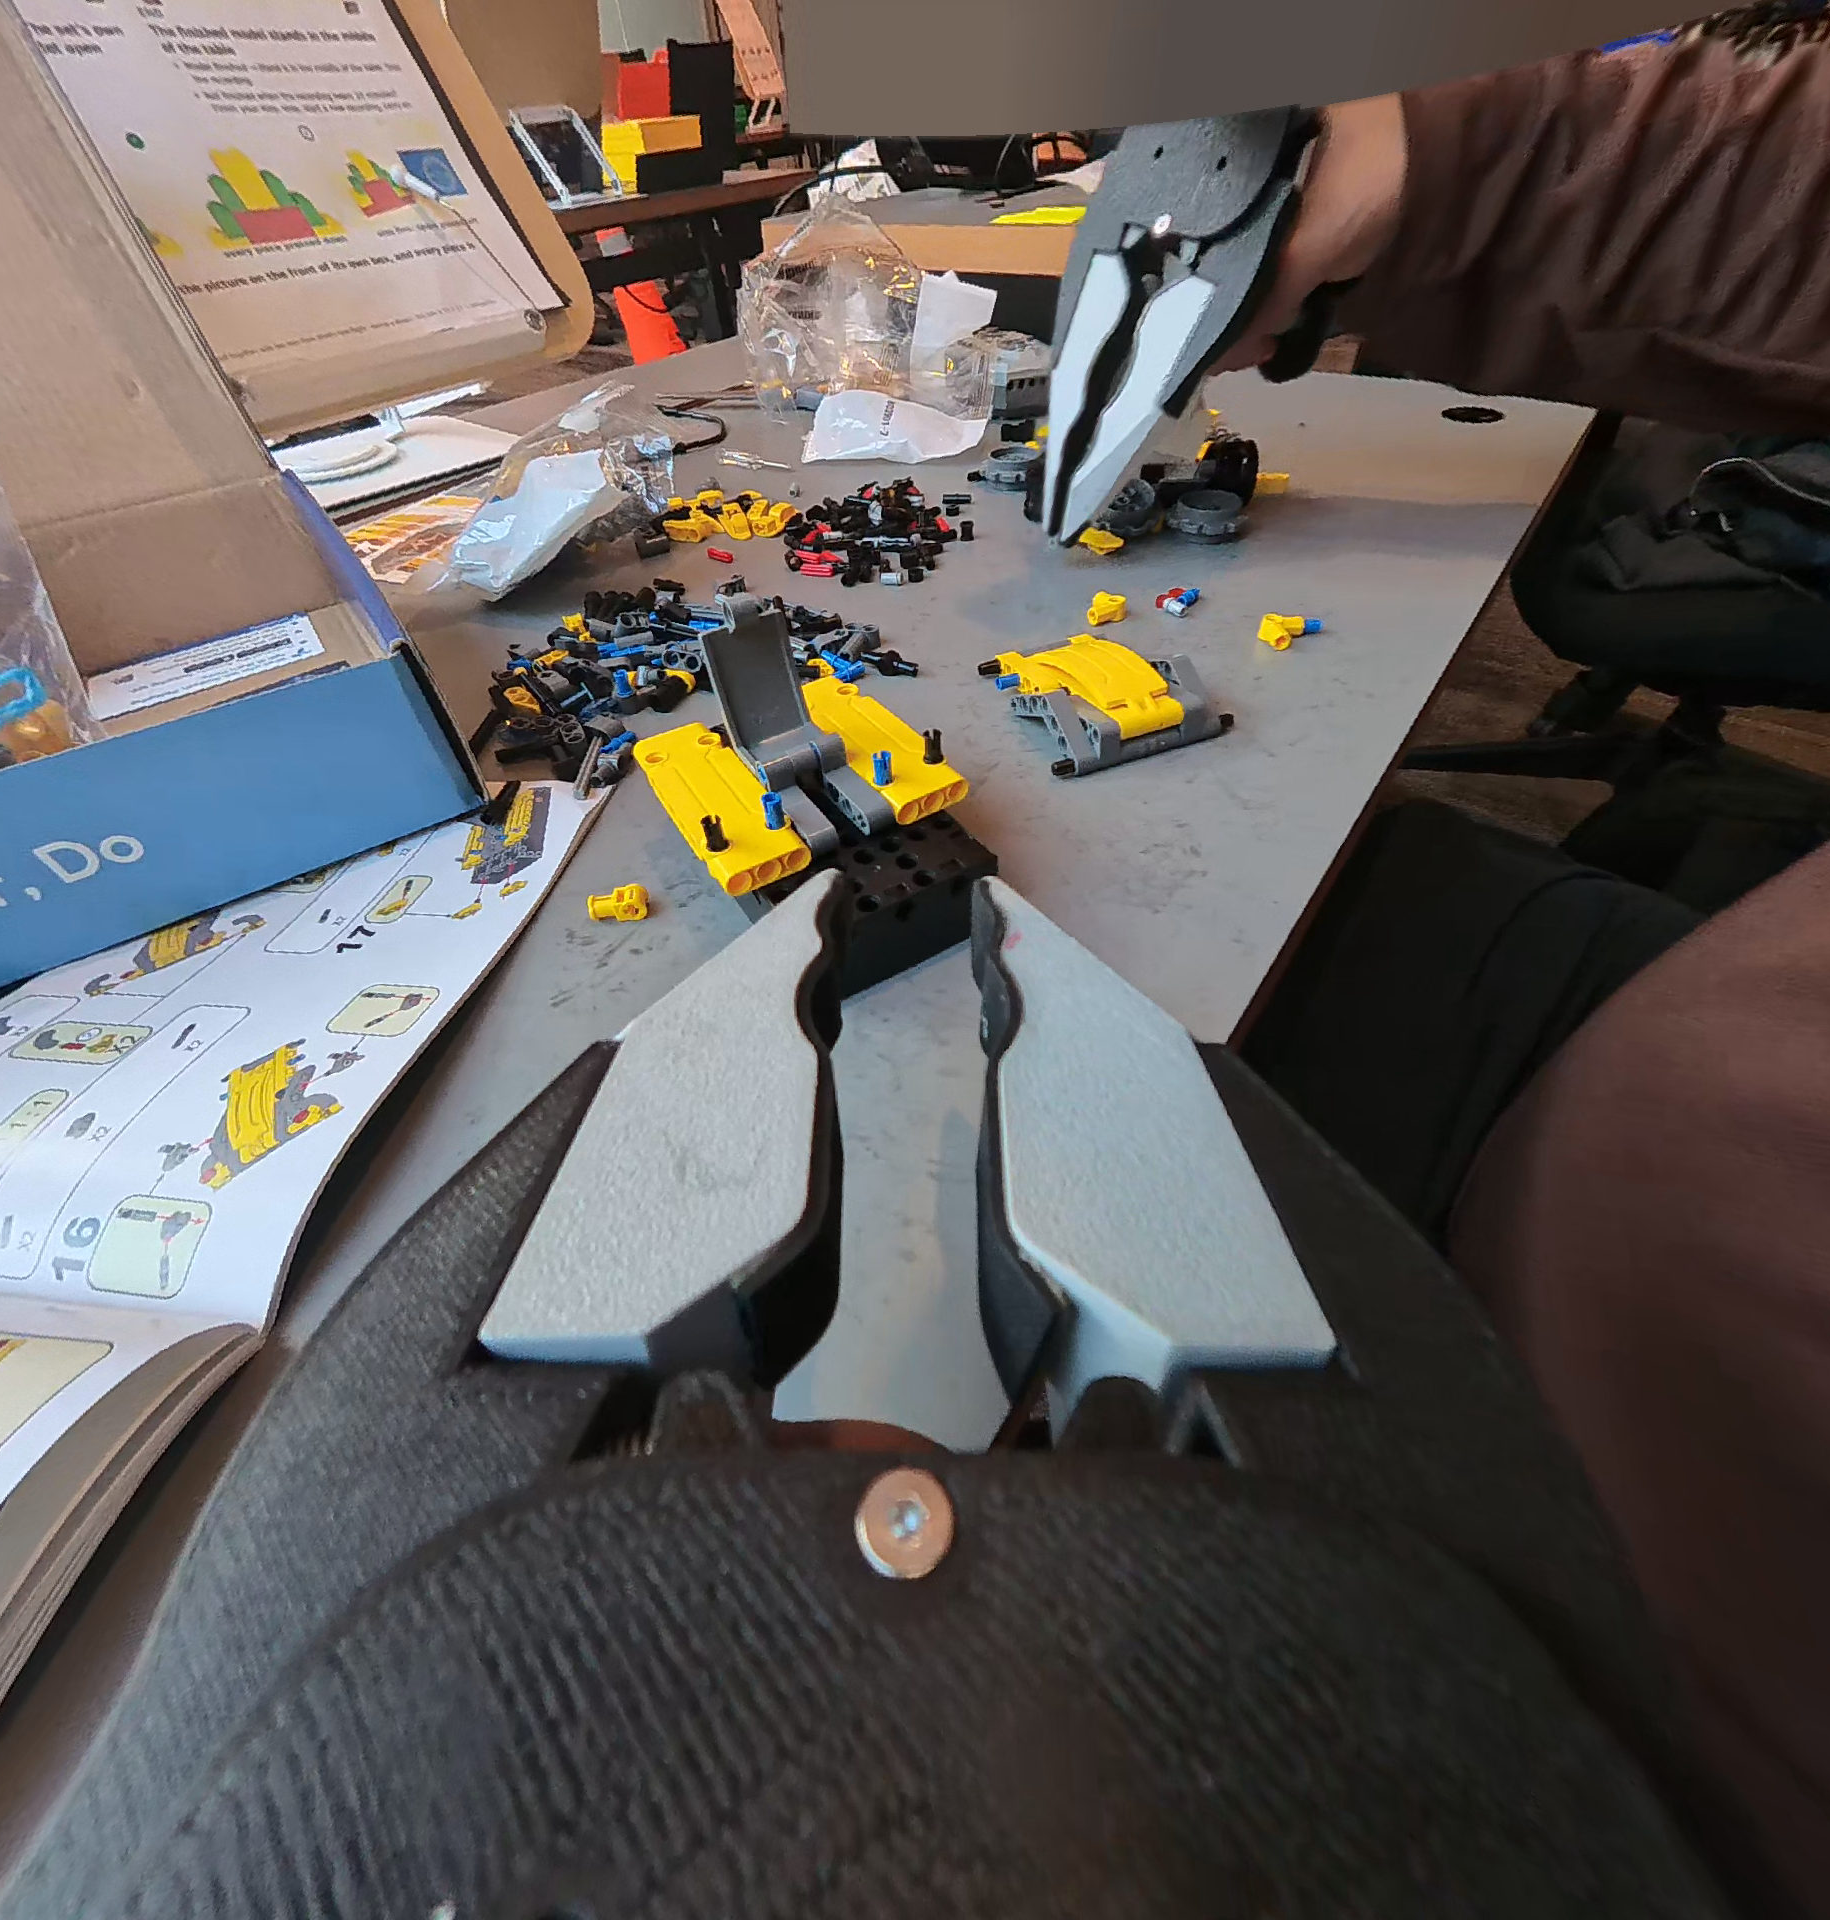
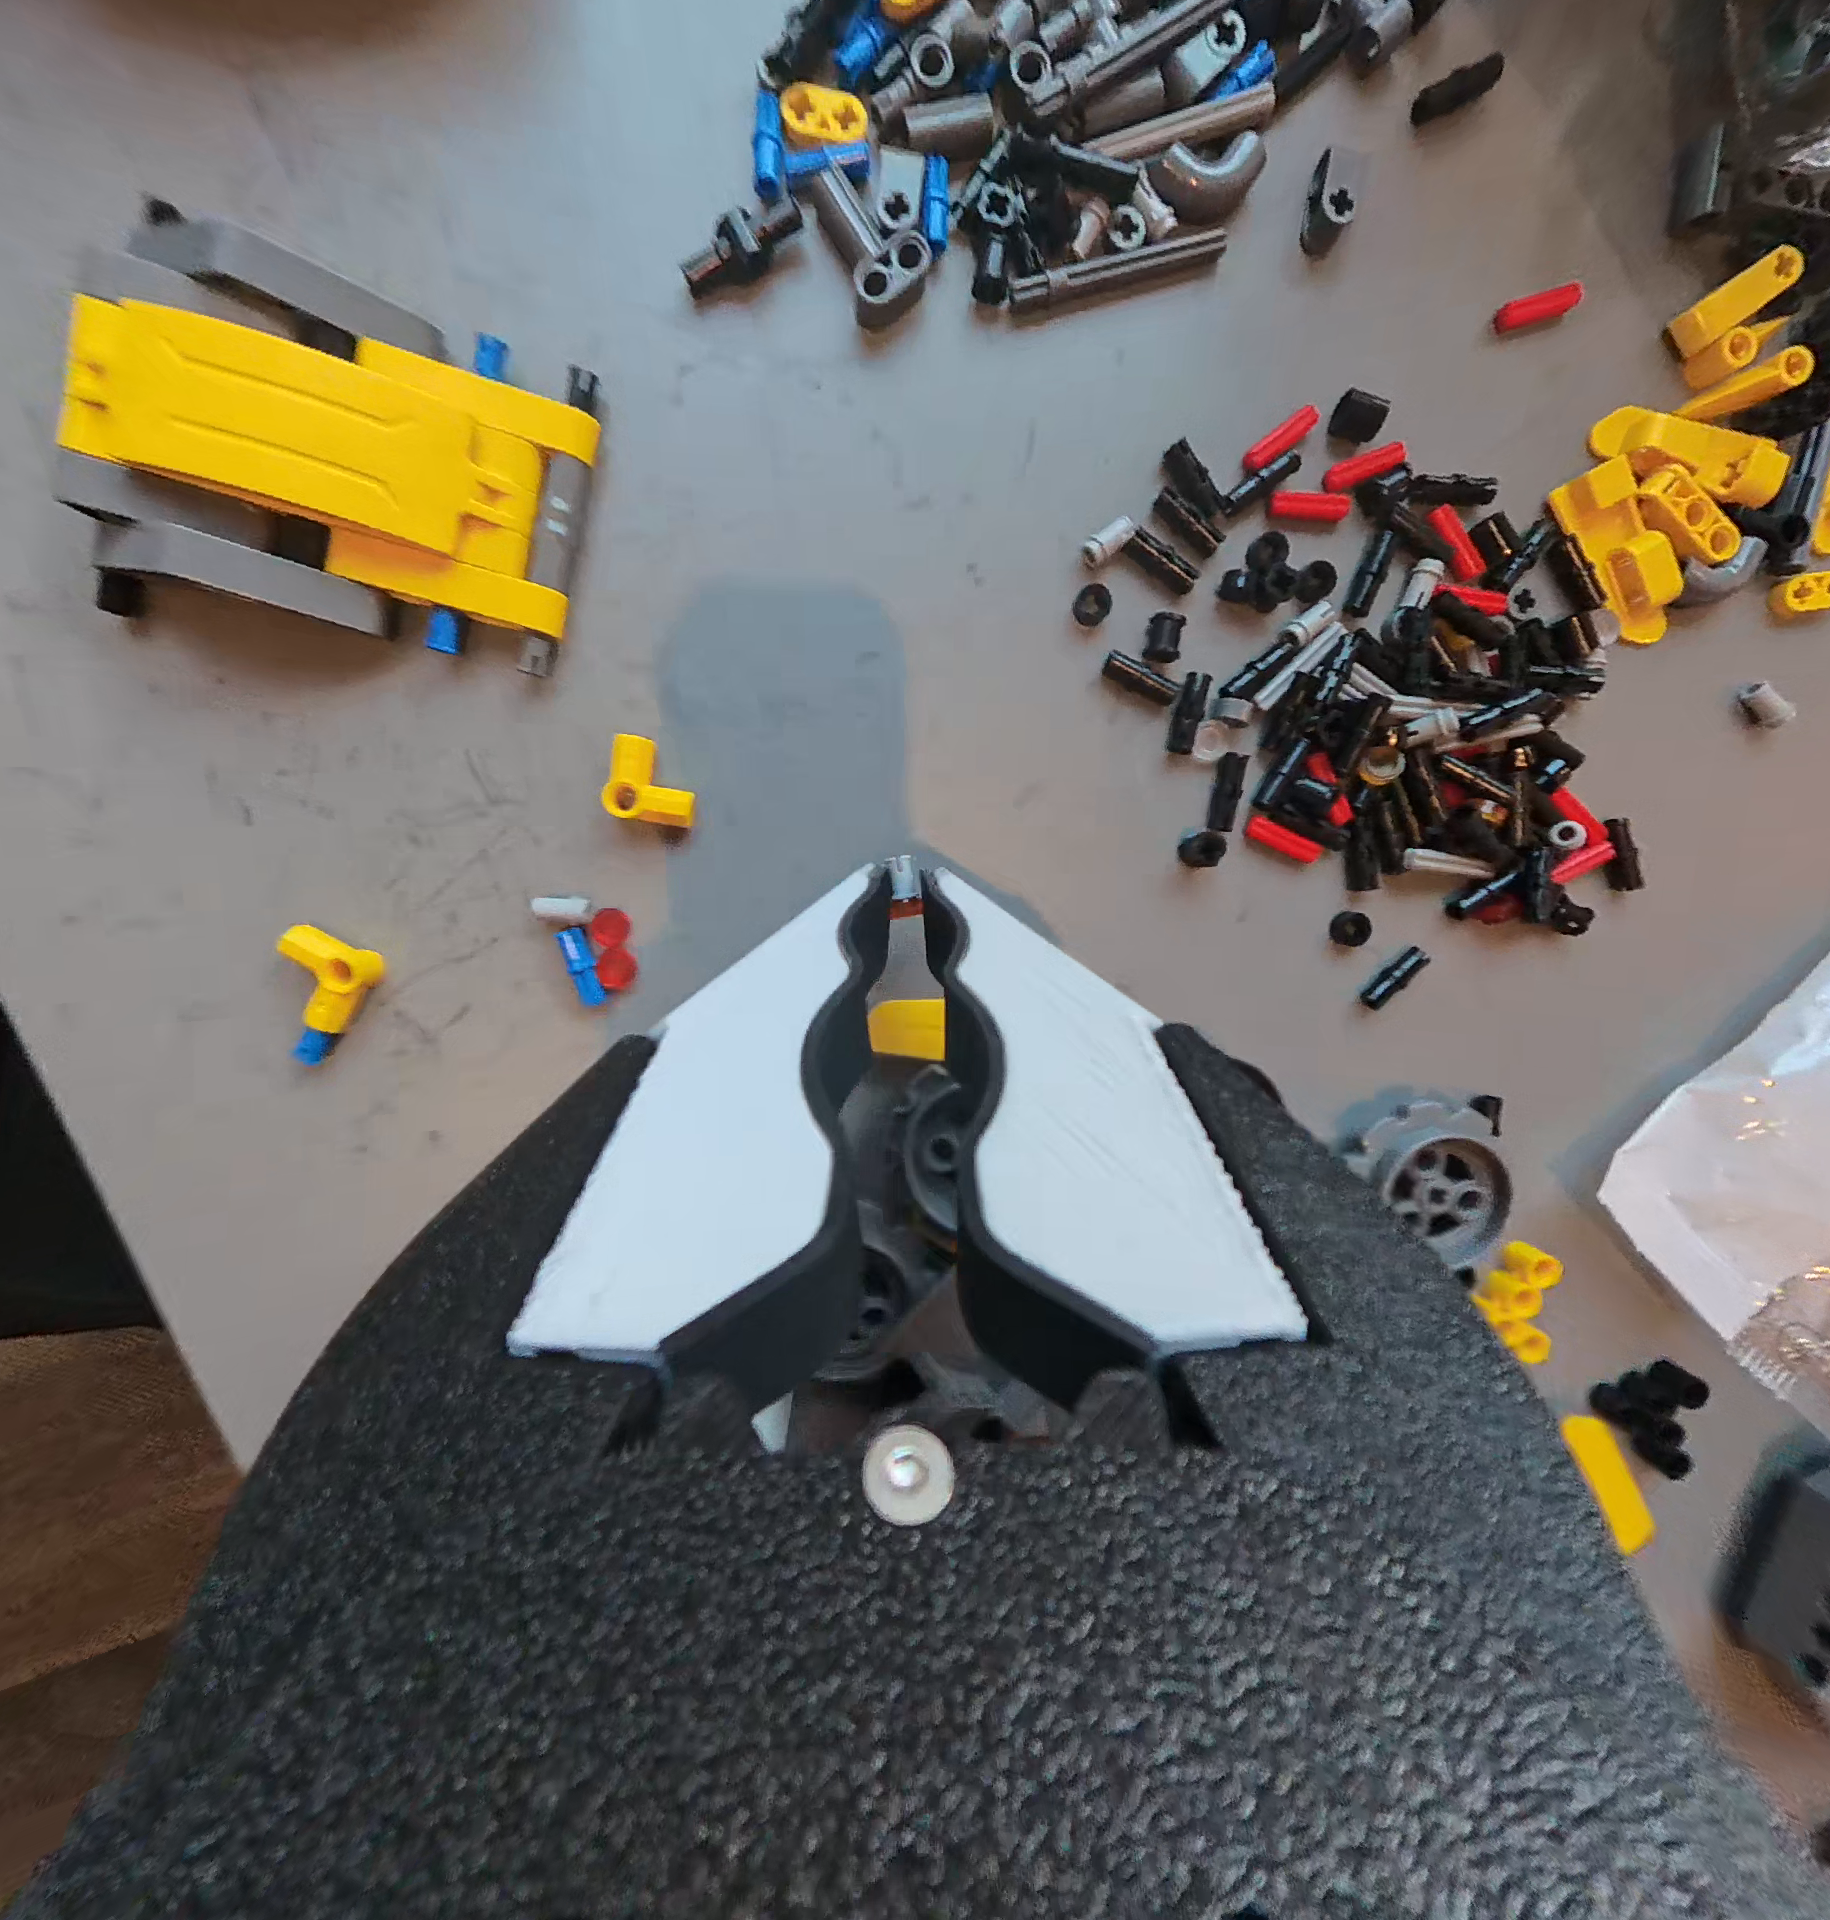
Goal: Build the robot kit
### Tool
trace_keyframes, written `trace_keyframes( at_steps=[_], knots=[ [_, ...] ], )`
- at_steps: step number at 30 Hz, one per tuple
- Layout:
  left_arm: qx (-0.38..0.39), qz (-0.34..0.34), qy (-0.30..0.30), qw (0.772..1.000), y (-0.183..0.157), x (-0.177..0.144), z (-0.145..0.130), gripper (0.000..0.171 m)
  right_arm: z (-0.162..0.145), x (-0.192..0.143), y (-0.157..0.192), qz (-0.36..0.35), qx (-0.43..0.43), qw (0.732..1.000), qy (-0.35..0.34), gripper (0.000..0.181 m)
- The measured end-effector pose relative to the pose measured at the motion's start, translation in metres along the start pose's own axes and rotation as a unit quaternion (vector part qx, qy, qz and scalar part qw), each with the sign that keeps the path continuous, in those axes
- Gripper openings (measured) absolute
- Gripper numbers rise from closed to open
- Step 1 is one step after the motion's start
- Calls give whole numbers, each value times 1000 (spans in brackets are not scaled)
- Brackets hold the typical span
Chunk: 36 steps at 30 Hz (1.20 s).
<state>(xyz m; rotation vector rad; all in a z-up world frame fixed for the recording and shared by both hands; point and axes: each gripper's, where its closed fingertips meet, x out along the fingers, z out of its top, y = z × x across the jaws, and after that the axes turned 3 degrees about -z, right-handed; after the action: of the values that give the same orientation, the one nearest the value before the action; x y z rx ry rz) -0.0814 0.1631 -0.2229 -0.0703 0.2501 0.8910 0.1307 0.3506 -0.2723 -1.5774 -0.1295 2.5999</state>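
My left gripper (image 1: 906, 904) is low over the grey table (image 1: 1254, 862), with its fingertips on either side of the black perforated base (image 1: 890, 868) of a yellow and grey brick assembly (image 1: 797, 764). It appears shut on that base. My right gripper (image 2: 900, 878) is shut on a small light-grey pin (image 2: 900, 873) at its very tips. In the left wrist view it (image 1: 1058, 525) points down at the table, near a black and yellow wheeled part (image 1: 1191, 488).
A yellow curved-panel assembly (image 2: 319, 457) lies left of my right gripper. Piles of black and red pins (image 2: 1410, 707) and grey and blue pins (image 2: 1046, 135) lie beyond. An open booklet (image 1: 163, 1091), a blue box (image 1: 194, 810) and plastic bags (image 1: 849, 301) are also here. The table edge (image 1: 1410, 727) is at right. My right fingertips sit around 30 cm from my left ones.
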Motion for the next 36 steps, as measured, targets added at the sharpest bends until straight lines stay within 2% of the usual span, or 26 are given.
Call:
trace_keyframes(
  at_steps=[4,5,7,10,13,18,22,27,33,36],
  knots=[
    [-6,17,17,1000,1,6,2,24,12,-15,23,51,69,995,-50,5],
    [-16,27,0,999,0,8,15,22,15,-19,29,68,91,991,-63,5],
    [5,-9,-15,1000,-25,24,45,21,24,-26,41,113,140,979,-90,5],
    [62,-47,54,996,-58,70,59,26,44,-36,54,207,228,942,-134,5],
    [80,-67,68,992,-77,117,69,26,64,-47,60,285,305,890,-181,4],
    [97,-31,67,993,-69,166,75,27,84,-59,77,360,367,825,-236,4],
    [131,-5,54,990,-66,175,78,24,89,-60,86,390,400,788,-257,4],
    [156,-1,30,987,-71,172,84,6,87,-57,88,403,426,764,-269,4],
    [174,8,24,984,-73,172,78,6,84,-54,90,396,430,762,-280,3],
    [170,-10,41,984,-76,171,72,18,82,-59,88,401,433,753,-292,3]
  ],
)
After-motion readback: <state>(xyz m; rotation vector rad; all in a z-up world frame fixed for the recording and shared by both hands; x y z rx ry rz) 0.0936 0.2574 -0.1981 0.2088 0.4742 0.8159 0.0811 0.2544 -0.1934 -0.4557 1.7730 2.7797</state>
